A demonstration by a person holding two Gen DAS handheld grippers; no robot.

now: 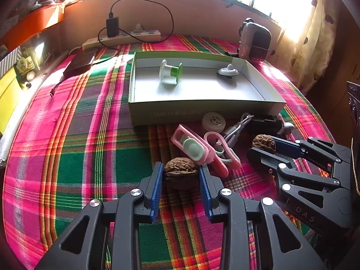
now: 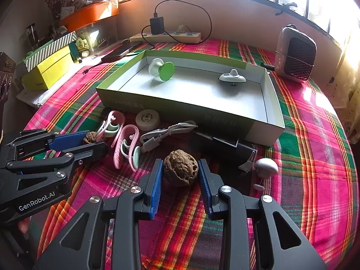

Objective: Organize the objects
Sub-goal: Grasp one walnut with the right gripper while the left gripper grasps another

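The left claw sits low, its two blue pads pressed on the sides of a nut. The right claw is just beside it, also low, its blue pads on each side of another nut, touching it. Both claws point the same way, side by side, with black arms behind them.
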